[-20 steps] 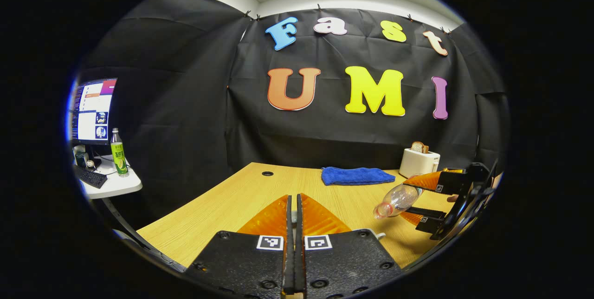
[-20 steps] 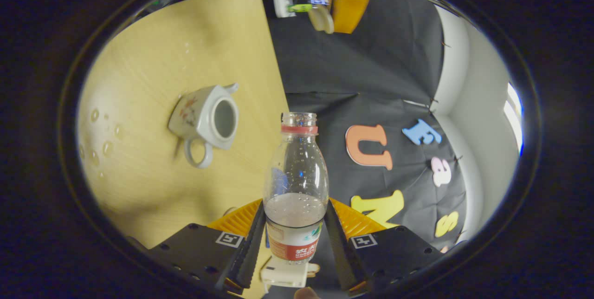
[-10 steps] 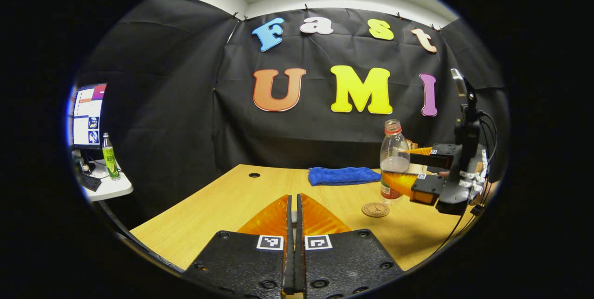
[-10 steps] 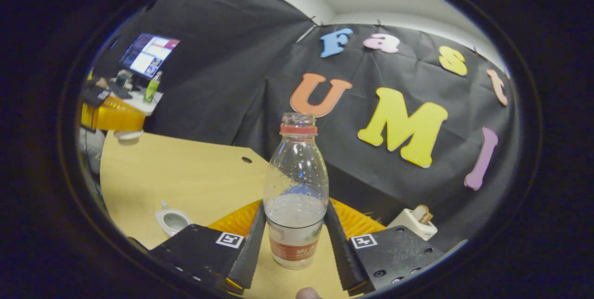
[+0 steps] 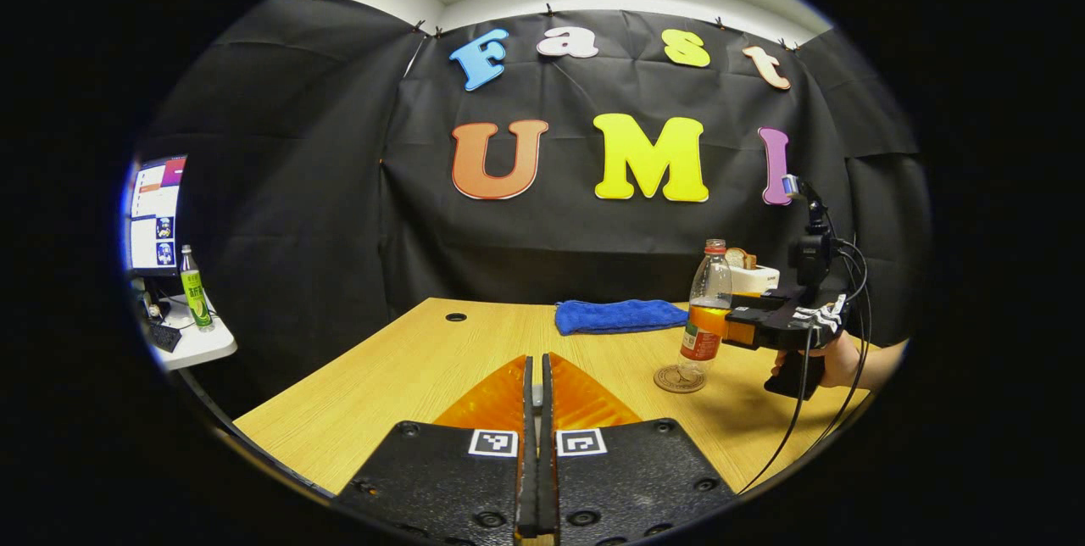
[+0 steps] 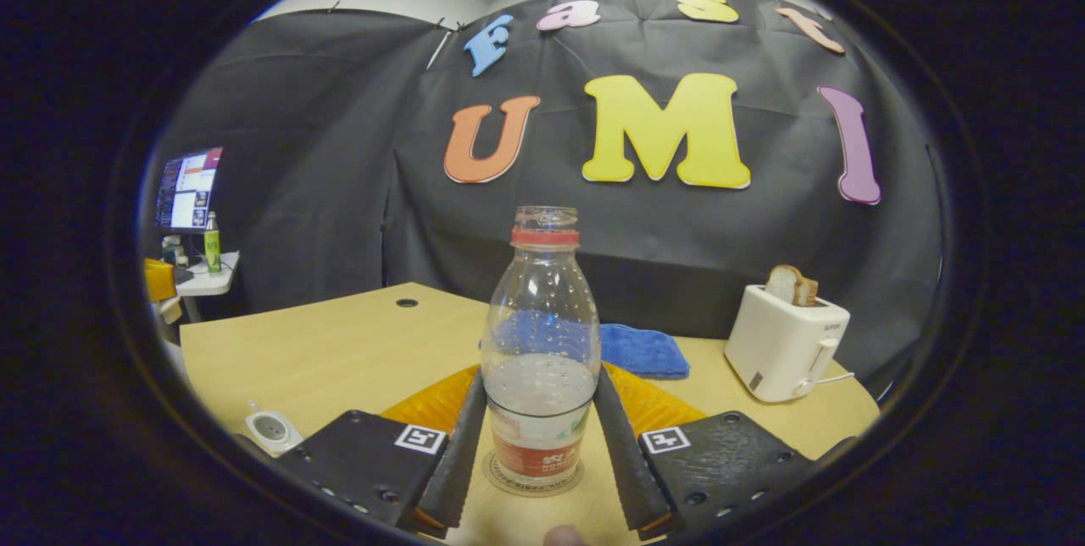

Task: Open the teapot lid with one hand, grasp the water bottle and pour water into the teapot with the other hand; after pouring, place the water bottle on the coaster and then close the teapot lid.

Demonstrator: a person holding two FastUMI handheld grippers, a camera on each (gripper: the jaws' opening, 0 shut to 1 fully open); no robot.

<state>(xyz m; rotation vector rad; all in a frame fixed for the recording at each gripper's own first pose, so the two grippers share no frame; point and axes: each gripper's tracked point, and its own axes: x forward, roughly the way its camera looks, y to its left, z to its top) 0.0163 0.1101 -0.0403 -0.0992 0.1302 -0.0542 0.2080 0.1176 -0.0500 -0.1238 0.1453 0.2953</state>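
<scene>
Left gripper view: the left claw (image 5: 534,398) sits low in front, its jaws closed flat together with only a thin seam between them; whether something thin like the lid is nipped at the tips I cannot tell. Ahead and off to its right, well apart, the bottle (image 5: 705,309) stands upright on the coaster (image 5: 679,378), with the right claw (image 5: 736,319) at its waist from the far side and a hand (image 5: 835,359) behind it. A blue cloth (image 5: 619,315) lies on the surface (image 5: 407,368) beyond.

Right gripper view: the right claw (image 6: 536,436) has the bottle (image 6: 541,342) squarely between its jaws, both fingers pressed to the label band. The bottle's base appears to rest within the coaster (image 6: 532,482) directly under the tips. The teapot (image 6: 269,427) sits lidless to the claw's left, near the surface's edge; a toaster (image 6: 784,342) stands off to the right.

Judging by this, pouring is done and the placing step is nearly complete. Next the right claw should spread its jaws and back straight away without tipping the uncapped bottle, then the left claw should see the lid onto the teapot.
</scene>
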